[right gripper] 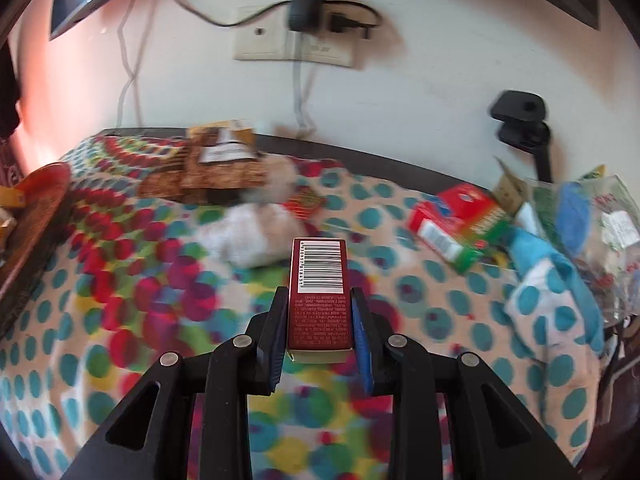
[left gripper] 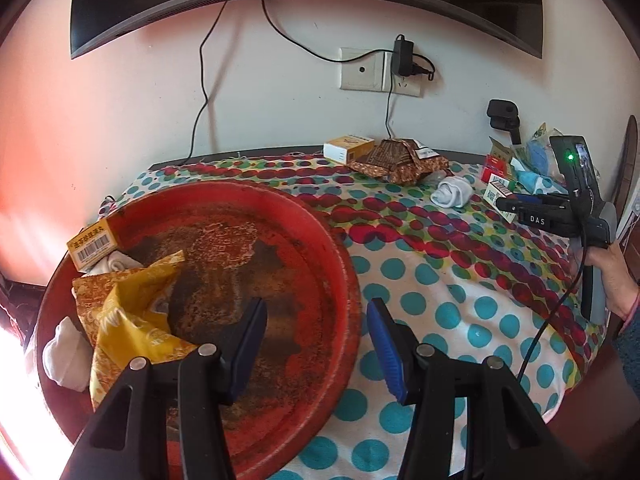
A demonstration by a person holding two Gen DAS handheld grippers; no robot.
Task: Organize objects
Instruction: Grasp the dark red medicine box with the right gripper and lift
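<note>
The right gripper (right gripper: 320,320) has its jaws closed on a dark red box (right gripper: 320,300) with a barcode on its upper face; the box stands lengthwise between the blue pads, lifted clear of the spotted cloth (right gripper: 120,300) that covers the table. Just beyond the box lies a rolled white sock (right gripper: 252,236), blurred in the right wrist view. Farther back sits a brown patterned packet (right gripper: 220,168) near the table's far edge. Off to the right lie a red and green box (right gripper: 460,220) and a heap of blue cloth and clear plastic bags (right gripper: 580,216); a black camera mount (right gripper: 520,120) stands behind them.

The left gripper (left gripper: 318,344) hangs with its jaws apart and nothing between them, straddling the right rim of a round red tray (left gripper: 320,216). The tray's floor is worn and brown. At its left side lie a yellow snack bag (left gripper: 136,320), a yellow barcoded box (left gripper: 94,242) leaning on the rim, and two white socks (left gripper: 66,352), one partly under the bag. Past the tray, on the cloth, a yellow and white box (left gripper: 348,148) rests against the brown packet near the wall. A person's hand (left gripper: 612,280) grips the right gripper's handle at the far right. On the wall hang a monitor (left gripper: 304,0) and a socket with a black adapter (left gripper: 402,58).
</note>
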